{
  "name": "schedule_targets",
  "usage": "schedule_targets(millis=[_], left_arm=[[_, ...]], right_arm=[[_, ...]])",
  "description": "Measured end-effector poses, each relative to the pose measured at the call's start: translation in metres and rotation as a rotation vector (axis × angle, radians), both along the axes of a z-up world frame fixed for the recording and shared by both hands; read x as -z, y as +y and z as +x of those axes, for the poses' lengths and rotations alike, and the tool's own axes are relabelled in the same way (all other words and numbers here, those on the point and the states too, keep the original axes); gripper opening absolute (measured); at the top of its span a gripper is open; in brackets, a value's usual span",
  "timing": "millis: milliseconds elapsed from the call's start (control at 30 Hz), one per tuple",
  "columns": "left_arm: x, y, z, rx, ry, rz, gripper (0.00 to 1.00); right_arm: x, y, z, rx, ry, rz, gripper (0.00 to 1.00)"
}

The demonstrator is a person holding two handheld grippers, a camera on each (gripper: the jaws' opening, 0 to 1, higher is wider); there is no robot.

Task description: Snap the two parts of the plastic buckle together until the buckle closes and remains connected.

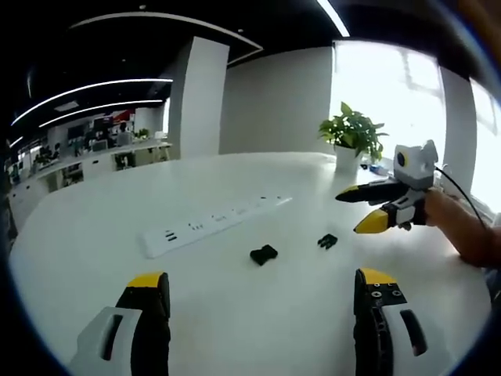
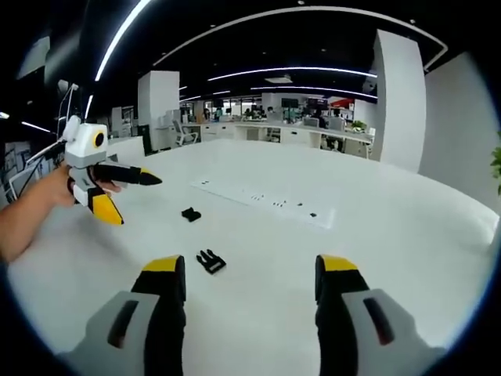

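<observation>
Two black buckle halves lie apart on the white desk [image 1: 235,329]: the socket half [image 1: 264,254] at centre frame of the left gripper view, the pronged half [image 1: 327,241] just right of it. Behind them stretches a white power strip [image 1: 211,223]. Both the left gripper [image 1: 262,294] and right gripper [image 2: 250,274] hover with fingers spread wide, holding nothing.

Both buckle parts, the socket [image 1: 264,254] and the pronged piece [image 1: 327,241], are black on the white surface [image 1: 235,313]. The power strip [image 1: 211,225] is white; the fingers [image 1: 149,294] are black, yellow-tipped.
</observation>
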State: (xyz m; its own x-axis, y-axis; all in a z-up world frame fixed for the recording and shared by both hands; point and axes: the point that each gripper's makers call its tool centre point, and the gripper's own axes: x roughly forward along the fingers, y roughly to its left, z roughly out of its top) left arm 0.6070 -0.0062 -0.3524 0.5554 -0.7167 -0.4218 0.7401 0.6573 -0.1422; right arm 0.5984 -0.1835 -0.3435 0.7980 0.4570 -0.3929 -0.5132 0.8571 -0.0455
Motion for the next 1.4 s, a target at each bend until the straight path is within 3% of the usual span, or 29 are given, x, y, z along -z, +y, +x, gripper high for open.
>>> schedule_targets(millis=[400,700,767,800,833,1167,1400], left_arm=[[-0.010,0.006,0.010,-0.029,-0.027,-0.029,0.99],[-0.010,0.001,0.014,-0.018,-0.016,-0.038,0.99],[-0.009,-0.002,0.016,-0.014,-0.014,-0.038,0.99],[-0.009,-0.003,0.016,-0.012,-0.015,-0.037,0.99],[-0.008,-0.004,0.017,-0.009,-0.014,-0.034,0.99],[-0.006,0.003,0.035,-0.055,-0.010,-0.033,0.99],[-0.006,0.001,0.040,-0.042,-0.017,-0.024,0.99]], right_arm=[[0.006,0.008,0.003,-0.035,0.030,-0.015,0.68],[0.003,0.004,0.009,-0.029,-0.001,-0.034,0.76],[0.003,0.004,0.010,-0.030,-0.004,-0.034,0.86],[0.003,0.006,0.010,-0.050,-0.012,-0.034,0.97],[0.005,0.011,0.008,-0.080,-0.008,-0.038,0.99],[0.008,0.010,0.013,-0.095,0.000,-0.038,1.00],[0.004,0.019,0.022,-0.106,-0.015,-0.016,0.98]])
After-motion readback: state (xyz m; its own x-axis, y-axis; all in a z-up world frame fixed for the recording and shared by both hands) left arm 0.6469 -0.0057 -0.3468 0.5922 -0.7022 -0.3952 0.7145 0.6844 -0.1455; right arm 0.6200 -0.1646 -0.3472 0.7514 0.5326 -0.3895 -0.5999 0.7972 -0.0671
